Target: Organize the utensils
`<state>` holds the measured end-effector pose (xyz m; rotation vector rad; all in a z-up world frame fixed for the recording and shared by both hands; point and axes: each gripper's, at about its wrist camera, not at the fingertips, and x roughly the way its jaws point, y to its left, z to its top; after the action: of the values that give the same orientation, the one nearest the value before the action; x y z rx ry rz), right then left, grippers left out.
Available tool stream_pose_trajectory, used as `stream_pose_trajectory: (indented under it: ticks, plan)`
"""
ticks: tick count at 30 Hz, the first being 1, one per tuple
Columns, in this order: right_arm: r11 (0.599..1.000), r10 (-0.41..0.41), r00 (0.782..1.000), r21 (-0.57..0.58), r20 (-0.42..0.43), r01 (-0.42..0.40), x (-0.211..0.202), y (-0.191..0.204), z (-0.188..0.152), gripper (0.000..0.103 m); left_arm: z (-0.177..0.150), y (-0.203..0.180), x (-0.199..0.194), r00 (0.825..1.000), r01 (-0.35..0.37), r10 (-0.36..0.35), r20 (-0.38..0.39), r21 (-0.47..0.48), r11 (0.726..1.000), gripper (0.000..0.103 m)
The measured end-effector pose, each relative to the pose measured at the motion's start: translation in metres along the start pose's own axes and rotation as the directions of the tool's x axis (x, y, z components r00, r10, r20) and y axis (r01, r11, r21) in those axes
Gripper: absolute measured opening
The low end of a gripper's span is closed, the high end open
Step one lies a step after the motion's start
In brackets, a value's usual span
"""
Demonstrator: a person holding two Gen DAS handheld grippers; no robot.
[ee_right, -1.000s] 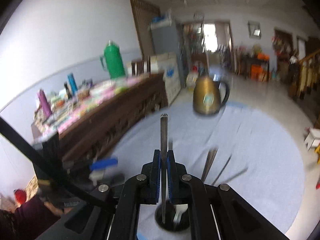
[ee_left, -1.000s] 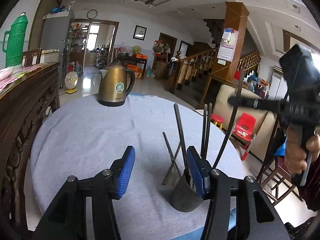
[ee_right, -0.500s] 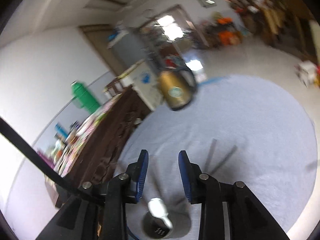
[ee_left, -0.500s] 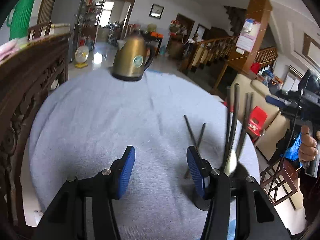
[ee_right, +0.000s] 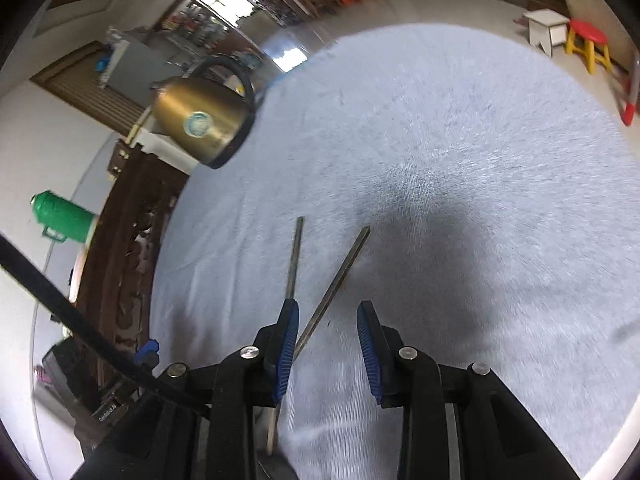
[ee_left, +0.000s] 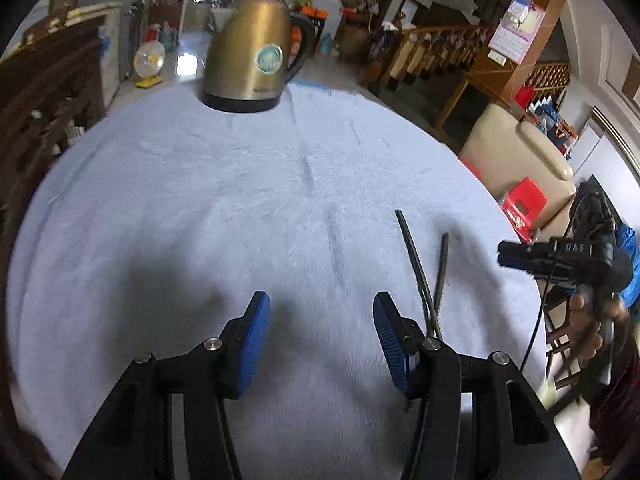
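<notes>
Two dark chopsticks (ee_left: 416, 264) lie crossed on the grey-blue tablecloth (ee_left: 240, 200). My left gripper (ee_left: 322, 320) hangs open above the cloth with nothing between its blue pads; the chopsticks lie just right of its right finger. In the right wrist view the same chopsticks (ee_right: 340, 272) lie under and ahead of my right gripper (ee_right: 328, 328). One chopstick (ee_right: 295, 256) runs behind its left finger. The right gripper is open and no pad presses on anything. It also shows at the right edge of the left wrist view, right gripper (ee_left: 504, 258), held by a hand (ee_left: 588, 320).
A brass kettle (ee_left: 252, 48) stands at the far side of the round table. A dark carved sideboard (ee_right: 124, 240) with a green thermos (ee_right: 60, 216) runs along the left. Beyond the table's right edge stand a cream sofa (ee_left: 516, 152) and a red stool (ee_left: 524, 200).
My right gripper was shut on a utensil over a dark holder; it let go and now stands open. Both grippers have swung down toward the crossed chopsticks, and the holder is out of view.
</notes>
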<state>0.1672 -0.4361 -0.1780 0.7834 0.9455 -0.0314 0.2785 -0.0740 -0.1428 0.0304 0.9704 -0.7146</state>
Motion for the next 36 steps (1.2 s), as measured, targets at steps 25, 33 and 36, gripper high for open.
stream_pose_trajectory:
  ticks: [25,33,36]
  plan:
    - [0.966,-0.250,0.968,-0.062,0.027,0.251,0.052,-0.010,0.054,0.001,0.082,-0.134,0.184,0.935,0.039,0.065,-0.349,0.285,0.958,0.045]
    - [0.991,-0.127,0.987,0.026,-0.098,0.130,0.045,-0.023,0.059,0.005,0.080,-0.133,0.181,0.939,-0.052,0.176,-0.295,0.386,0.921,0.005]
    - [0.992,-0.126,0.985,0.010,-0.117,0.128,0.054,-0.010,0.060,0.005,0.078,-0.118,0.169,0.946,-0.066,0.177,-0.270,0.375,0.924,0.005]
